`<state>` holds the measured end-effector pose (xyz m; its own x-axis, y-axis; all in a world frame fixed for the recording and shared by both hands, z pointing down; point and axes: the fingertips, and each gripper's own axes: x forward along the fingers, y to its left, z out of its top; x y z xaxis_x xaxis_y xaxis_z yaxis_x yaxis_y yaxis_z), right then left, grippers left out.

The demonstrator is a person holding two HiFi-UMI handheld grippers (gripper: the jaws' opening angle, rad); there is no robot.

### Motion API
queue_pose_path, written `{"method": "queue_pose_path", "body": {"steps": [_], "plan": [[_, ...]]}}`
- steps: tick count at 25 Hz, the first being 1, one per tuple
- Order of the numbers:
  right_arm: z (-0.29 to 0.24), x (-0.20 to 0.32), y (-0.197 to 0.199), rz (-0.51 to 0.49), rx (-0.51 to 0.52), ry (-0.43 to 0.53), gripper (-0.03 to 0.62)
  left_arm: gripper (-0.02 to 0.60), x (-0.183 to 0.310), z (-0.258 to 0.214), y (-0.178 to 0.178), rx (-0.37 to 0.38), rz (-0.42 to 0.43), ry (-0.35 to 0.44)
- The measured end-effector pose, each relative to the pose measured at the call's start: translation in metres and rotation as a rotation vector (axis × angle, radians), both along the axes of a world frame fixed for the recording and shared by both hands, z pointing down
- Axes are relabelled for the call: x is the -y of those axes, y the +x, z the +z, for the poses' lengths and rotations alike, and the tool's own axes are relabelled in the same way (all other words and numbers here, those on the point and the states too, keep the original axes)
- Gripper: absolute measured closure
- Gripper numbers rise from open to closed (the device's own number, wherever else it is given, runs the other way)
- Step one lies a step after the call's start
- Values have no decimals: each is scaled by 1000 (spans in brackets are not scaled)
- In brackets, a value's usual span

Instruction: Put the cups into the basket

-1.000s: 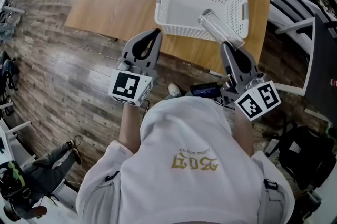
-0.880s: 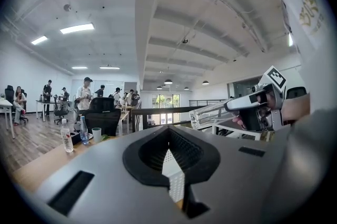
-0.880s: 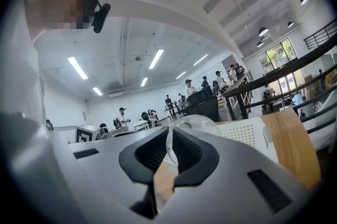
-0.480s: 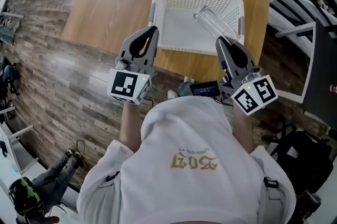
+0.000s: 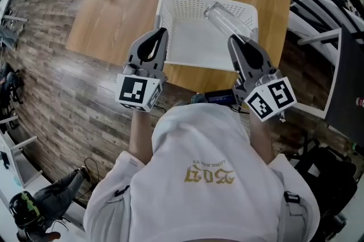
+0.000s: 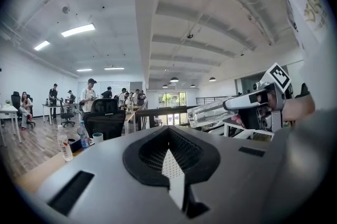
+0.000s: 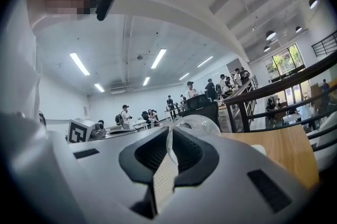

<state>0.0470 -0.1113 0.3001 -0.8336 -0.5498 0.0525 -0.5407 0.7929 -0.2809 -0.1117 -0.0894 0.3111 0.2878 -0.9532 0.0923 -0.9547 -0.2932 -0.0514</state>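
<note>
Right gripper [image 5: 234,40] clamps a clear cup [image 5: 226,20] over the basket [image 5: 165,7]; left gripper [image 5: 161,33] closed together, empty.

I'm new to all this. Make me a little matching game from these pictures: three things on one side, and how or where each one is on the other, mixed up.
Things:
1. clear cup
2. white basket
3. left gripper

States:
a. standing on the wooden table
b. jaws together, holding nothing
c. clamped in the right gripper

Pairs: 1-c, 2-a, 3-b.
</note>
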Motion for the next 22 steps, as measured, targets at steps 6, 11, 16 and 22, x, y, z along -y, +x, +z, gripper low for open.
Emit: {"method": "queue_pose_path", "body": {"steps": [6,11,16,22], "plan": [[4,12,-2,5,-17,-14,568,575,14,0,-3,2,-3,-12],[11,16,-13,1,-33,-23,568,574,28,2,-8,-1,46,-17],[23,25,-21,15,-89,-52,567,574,50,9,-8,10,133,-65],[40,35,-18,48,-166,-89,568,574,67,20,-7,32,177,-100]]}}
